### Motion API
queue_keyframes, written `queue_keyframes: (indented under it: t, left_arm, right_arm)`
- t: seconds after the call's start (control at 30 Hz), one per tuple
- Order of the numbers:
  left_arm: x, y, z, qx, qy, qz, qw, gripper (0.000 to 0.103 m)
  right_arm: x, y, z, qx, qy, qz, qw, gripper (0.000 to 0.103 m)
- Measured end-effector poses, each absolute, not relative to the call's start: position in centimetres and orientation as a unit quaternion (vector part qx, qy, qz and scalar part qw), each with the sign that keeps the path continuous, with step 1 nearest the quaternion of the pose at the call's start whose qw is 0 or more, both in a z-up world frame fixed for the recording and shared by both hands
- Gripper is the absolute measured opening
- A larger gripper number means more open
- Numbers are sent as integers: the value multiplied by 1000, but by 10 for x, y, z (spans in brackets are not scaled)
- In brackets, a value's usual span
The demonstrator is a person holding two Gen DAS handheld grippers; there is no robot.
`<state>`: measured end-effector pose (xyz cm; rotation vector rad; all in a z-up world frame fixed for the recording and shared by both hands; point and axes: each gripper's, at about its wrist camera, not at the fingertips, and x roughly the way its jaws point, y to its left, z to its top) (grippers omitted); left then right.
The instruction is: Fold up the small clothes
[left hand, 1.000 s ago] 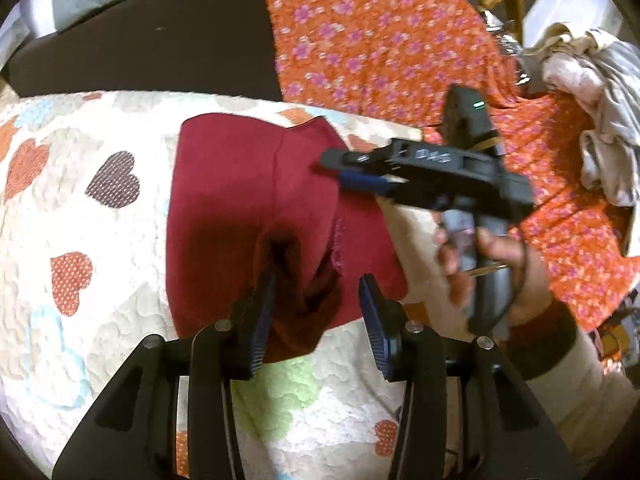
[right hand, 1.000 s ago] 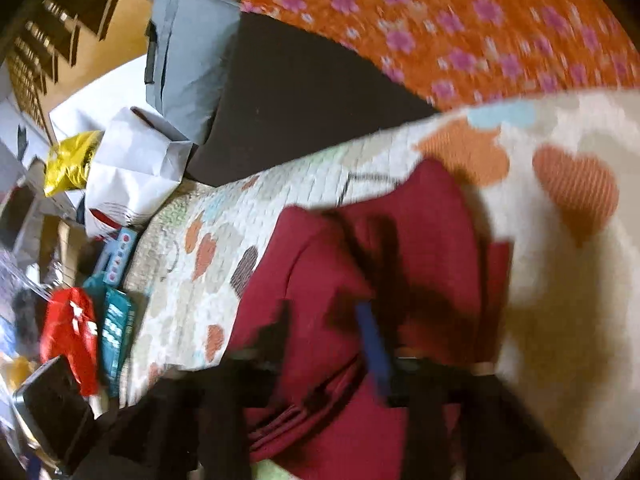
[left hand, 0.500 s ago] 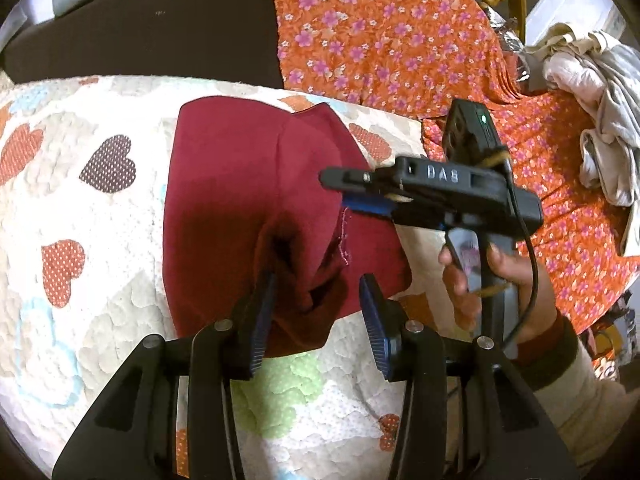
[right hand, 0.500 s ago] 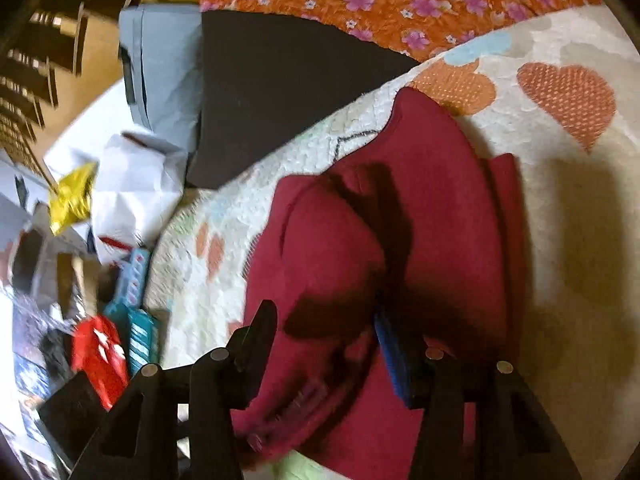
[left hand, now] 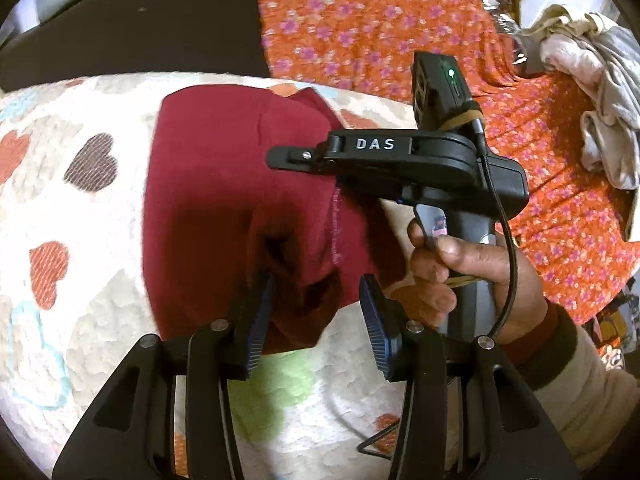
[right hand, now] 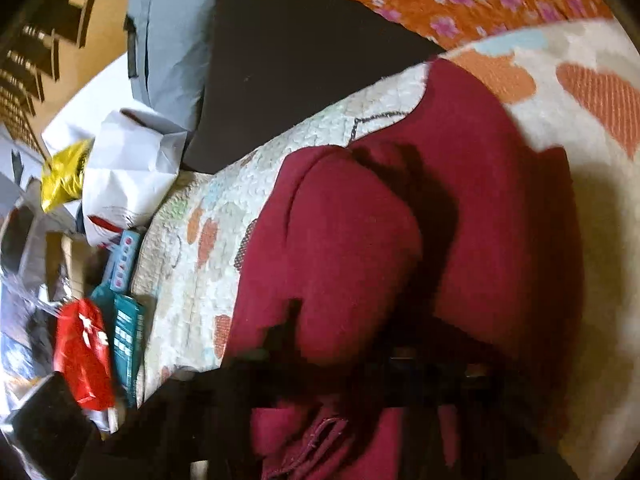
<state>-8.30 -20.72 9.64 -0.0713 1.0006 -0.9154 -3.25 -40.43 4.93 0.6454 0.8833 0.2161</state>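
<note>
A dark red garment (left hand: pixel 208 184) lies partly folded on a white quilt with hearts (left hand: pixel 60 240). My left gripper (left hand: pixel 316 320) is open, its blue pads (left hand: pixel 256 320) on either side of a raised bunch of the garment's near edge. My right gripper (left hand: pixel 304 158) comes in from the right, held by a hand, its tip over the garment's middle. In the blurred right wrist view the garment (right hand: pixel 400 248) fills the centre and the right gripper's fingers are a dark smear at the bottom; whether they are open or shut does not show.
An orange flowered cloth (left hand: pixel 360 20) covers the area behind and to the right. A heap of pale clothes (left hand: pixel 592 80) lies at far right. A black panel (left hand: pixel 140 20) sits behind the quilt. Boxes, packets and a white bag (right hand: pixel 120 184) lie off the quilt's edge.
My right gripper has moved further over the garment, pushing the fabric. The bunch between my left fingers has risen closer. My left gripper stays open.
</note>
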Motion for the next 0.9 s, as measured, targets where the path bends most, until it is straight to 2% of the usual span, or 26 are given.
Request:
queue_keyframes:
  t: [0.1, 0.2, 0.33, 0.47, 0.67, 0.77, 0.9]
  left_arm:
    - [-91, -214, 115, -44, 446, -463, 765, 43]
    - [-101, -212, 130, -35, 419, -484, 768, 54]
    - [-95, -207, 124, -25, 417, -458, 785, 55]
    - [-82, -211, 105, -3, 434, -407, 803, 55]
    - [-68, -209, 86, -9, 456, -371, 809, 55]
    - [-64, -215, 74, 2, 469, -352, 810, 55]
    - [-68, -220, 58, 19, 481, -340, 808, 55]
  right_arm:
    - [-40, -405, 77, 248, 400, 94, 877, 17]
    - [-45, -415, 102, 192, 385, 67, 900, 16]
    - [-37, -434, 102, 139, 384, -1, 913, 16]
    - [-20, -446, 57, 192, 455, 24, 869, 17]
    - [-69, -462, 106, 233, 395, 21, 888, 20]
    - [-68, -425, 116, 205, 418, 100, 879, 20]
    - [-79, -410, 115, 170, 422, 62, 888, 20]
